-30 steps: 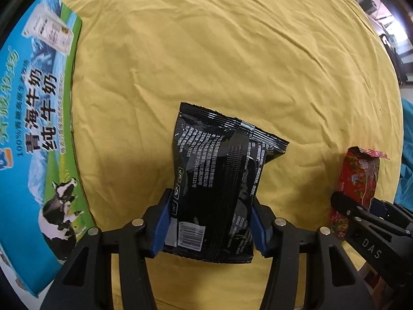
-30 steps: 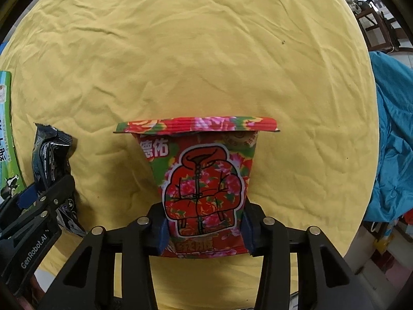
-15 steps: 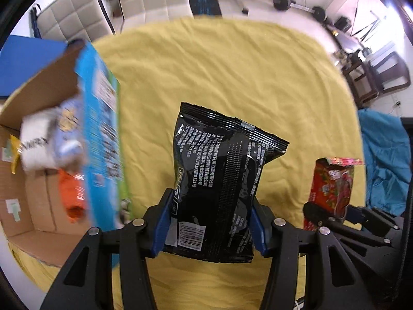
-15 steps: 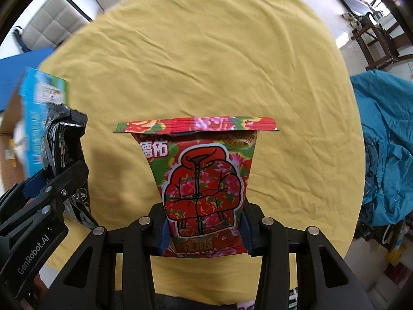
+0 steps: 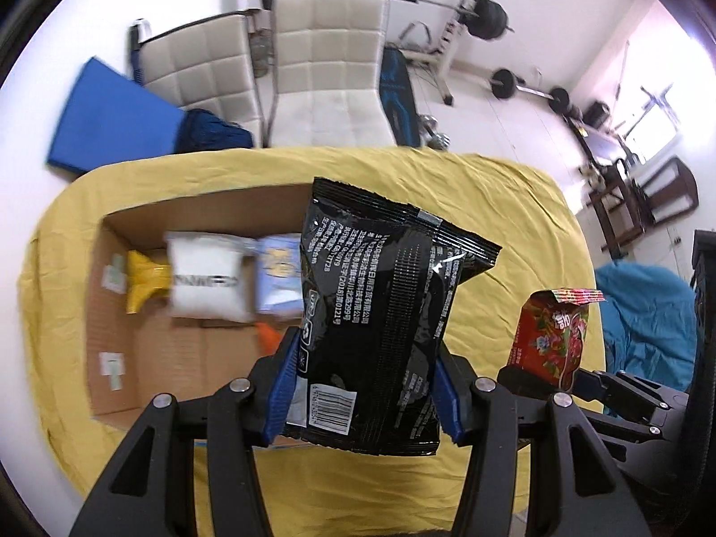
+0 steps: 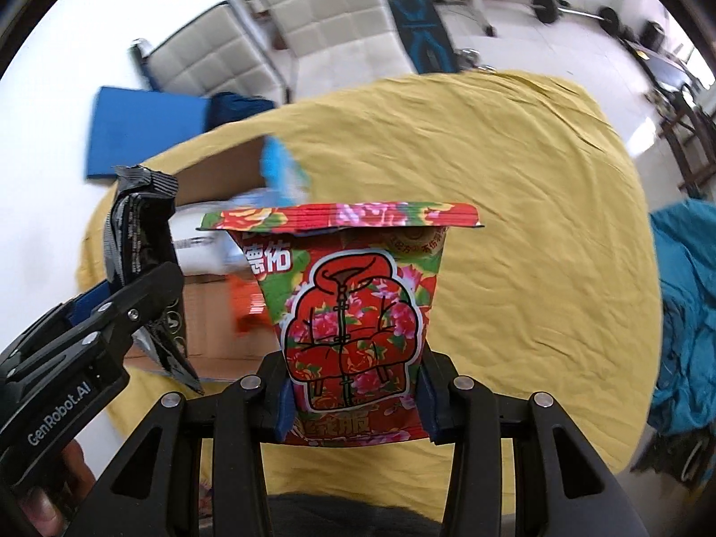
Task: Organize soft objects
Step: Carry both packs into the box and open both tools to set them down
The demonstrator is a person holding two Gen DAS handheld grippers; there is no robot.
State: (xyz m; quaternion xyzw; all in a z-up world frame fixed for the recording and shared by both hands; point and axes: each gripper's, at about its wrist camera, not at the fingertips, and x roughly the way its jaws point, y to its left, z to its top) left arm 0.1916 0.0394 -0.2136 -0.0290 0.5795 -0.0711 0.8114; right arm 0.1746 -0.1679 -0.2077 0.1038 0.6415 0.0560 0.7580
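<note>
My left gripper [image 5: 364, 385] is shut on a black snack bag [image 5: 380, 313] and holds it upright in the air, above the near right corner of an open cardboard box [image 5: 147, 358]. The box holds a white pack [image 5: 208, 282], a yellow pack [image 5: 141, 275], a pale blue pack [image 5: 279, 277] and an orange one [image 5: 268, 335]. My right gripper [image 6: 353, 398] is shut on a red flowered snack bag [image 6: 353, 313], held upright to the right of the left gripper. The black bag [image 6: 138, 241] and box [image 6: 219, 174] show at left in the right wrist view.
The box stands on a round table under a wrinkled yellow cloth [image 5: 514, 206]. Two white padded chairs [image 5: 326, 67] and a blue mat [image 5: 112, 121] stand beyond the far edge. A teal cloth [image 6: 684, 313] lies at the right. Gym weights [image 5: 487, 18] are at the back.
Both grippers have risen and tilted up with their bags still held. The view went from the tabletop to the open box and the room beyond.
</note>
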